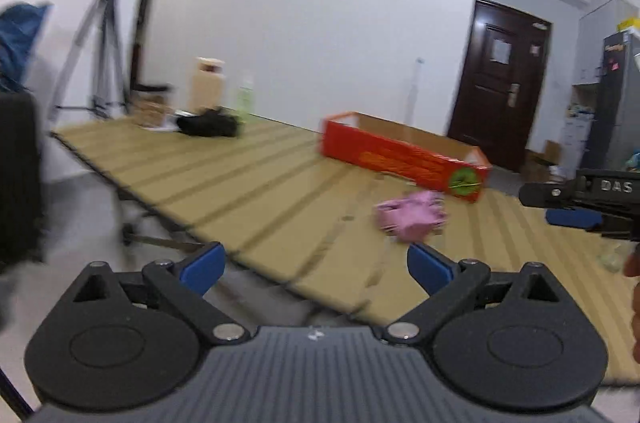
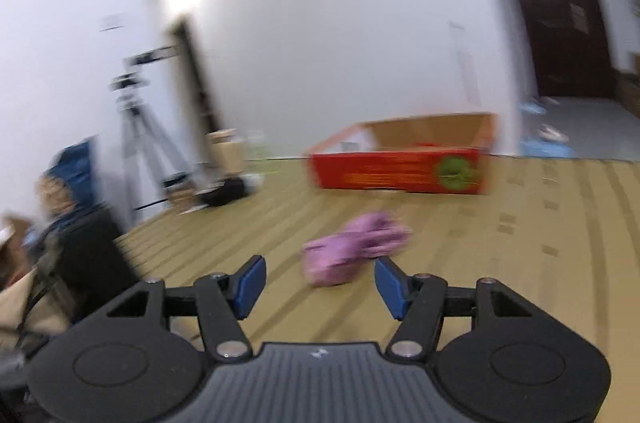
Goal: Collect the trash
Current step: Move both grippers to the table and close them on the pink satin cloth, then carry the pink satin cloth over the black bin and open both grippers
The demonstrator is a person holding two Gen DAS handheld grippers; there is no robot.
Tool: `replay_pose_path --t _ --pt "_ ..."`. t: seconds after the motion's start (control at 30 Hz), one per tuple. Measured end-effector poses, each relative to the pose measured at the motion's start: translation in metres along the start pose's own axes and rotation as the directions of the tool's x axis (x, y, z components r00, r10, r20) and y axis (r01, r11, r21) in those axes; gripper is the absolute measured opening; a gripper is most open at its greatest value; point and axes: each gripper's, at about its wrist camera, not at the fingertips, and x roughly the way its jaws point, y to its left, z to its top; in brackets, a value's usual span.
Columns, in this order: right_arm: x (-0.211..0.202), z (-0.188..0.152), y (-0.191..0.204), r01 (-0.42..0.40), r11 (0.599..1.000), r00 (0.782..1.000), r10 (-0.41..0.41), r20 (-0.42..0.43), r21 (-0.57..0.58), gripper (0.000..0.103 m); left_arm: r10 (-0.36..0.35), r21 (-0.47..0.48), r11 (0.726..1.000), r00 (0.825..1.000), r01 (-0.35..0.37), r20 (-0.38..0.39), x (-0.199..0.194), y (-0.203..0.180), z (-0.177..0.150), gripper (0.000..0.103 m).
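Observation:
A crumpled pink piece of trash (image 1: 410, 217) lies on the slatted tan table (image 1: 240, 183), in front of a red open-topped cardboard box (image 1: 404, 157). My left gripper (image 1: 316, 269) is open and empty, near the table's front edge, short of the trash. In the right wrist view the pink trash (image 2: 352, 247) lies just beyond my open, empty right gripper (image 2: 320, 287), with the red box (image 2: 400, 171) behind it. The right gripper also shows at the right edge of the left wrist view (image 1: 576, 211). Both views are blurred.
A black object (image 1: 208, 123), a tan container (image 1: 206, 85) and a pale green bottle (image 1: 245, 99) sit at the table's far end. A tripod (image 1: 100, 51) stands behind on the left. A dark door (image 1: 500, 83) is at the right.

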Motion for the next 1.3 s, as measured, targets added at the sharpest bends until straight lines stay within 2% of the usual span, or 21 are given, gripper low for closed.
replay_pose_path --t 0.1,0.13,0.2,0.23,0.3,0.4,0.43,0.5,0.6,0.63,0.7,0.77,0.83,1.0,1.1,1.3 --pt "0.038 0.03 -0.03 0.028 1.0 0.999 -0.027 -0.03 0.015 0.061 -0.062 0.006 0.998 0.998 0.062 -0.029 0.054 -0.029 0.015 0.099" --pt "0.06 0.04 -0.04 0.034 0.999 0.997 -0.033 -0.067 0.023 0.059 -0.069 0.013 0.998 0.996 0.069 -0.05 0.075 -0.038 0.019 0.097" --pt "0.104 0.051 -0.052 0.039 0.999 0.99 -0.035 -0.139 0.026 0.054 -0.07 0.03 0.997 0.994 0.073 -0.087 0.114 -0.057 0.025 0.088" --pt "0.127 0.055 -0.058 0.032 0.999 0.985 -0.025 -0.172 0.037 0.049 -0.072 0.031 0.997 0.992 0.076 -0.103 0.129 -0.062 0.026 0.078" --pt "0.157 0.057 -0.058 0.01 0.999 0.977 -0.003 -0.213 0.033 0.047 -0.108 0.01 0.994 0.979 0.112 -0.173 0.159 -0.067 0.03 0.076" --pt "0.191 0.051 -0.055 0.001 1.0 0.967 0.006 -0.257 0.028 0.043 -0.123 0.01 0.992 0.964 0.129 -0.236 0.188 -0.063 0.031 0.066" --pt "0.202 0.048 -0.054 0.002 1.0 0.959 0.004 -0.282 0.021 0.04 -0.129 0.008 0.991 0.959 0.135 -0.252 0.194 -0.061 0.029 0.052" --pt "0.209 0.039 -0.05 -0.004 1.0 0.96 0.006 -0.28 0.009 0.039 -0.153 -0.006 0.988 0.95 0.157 -0.273 0.202 -0.055 0.026 0.044" --pt "0.21 0.032 -0.045 -0.01 1.0 0.955 0.007 -0.297 -0.012 0.023 -0.181 -0.034 0.983 0.947 0.178 -0.266 0.202 -0.047 0.025 0.033" --pt "0.214 0.028 -0.043 -0.005 1.0 0.947 -0.003 -0.322 -0.026 0.011 -0.189 -0.039 0.982 0.945 0.185 -0.266 0.203 -0.047 0.026 0.028" --pt "0.211 0.027 -0.041 -0.002 0.999 0.952 -0.011 -0.306 -0.042 0.009 -0.198 -0.045 0.98 0.944 0.193 -0.264 0.199 -0.043 0.028 0.024" --pt "0.208 0.029 -0.043 -0.004 1.0 0.955 0.007 -0.297 0.009 0.006 -0.201 -0.059 0.98 0.944 0.192 -0.262 0.196 -0.041 0.031 0.017" --pt "0.194 0.033 -0.037 -0.01 1.0 0.965 0.014 -0.26 0.016 0.006 -0.207 -0.068 0.978 0.944 0.196 -0.257 0.186 -0.039 0.037 0.016" --pt "0.133 0.039 -0.004 -0.092 0.996 0.98 0.087 -0.178 -0.021 0.006 -0.245 -0.059 0.969 0.952 0.238 -0.185 0.118 -0.019 0.055 0.016" --pt "0.096 0.027 0.025 -0.167 0.986 0.972 0.163 -0.167 -0.015 0.006 -0.256 -0.068 0.966 0.953 0.248 -0.165 0.064 0.006 0.052 0.016" --pt "0.043 -0.034 0.097 -0.307 0.952 0.933 0.295 -0.205 -0.026 0.006 -0.205 -0.087 0.978 0.964 0.192 -0.171 -0.03 0.068 0.015 0.016"
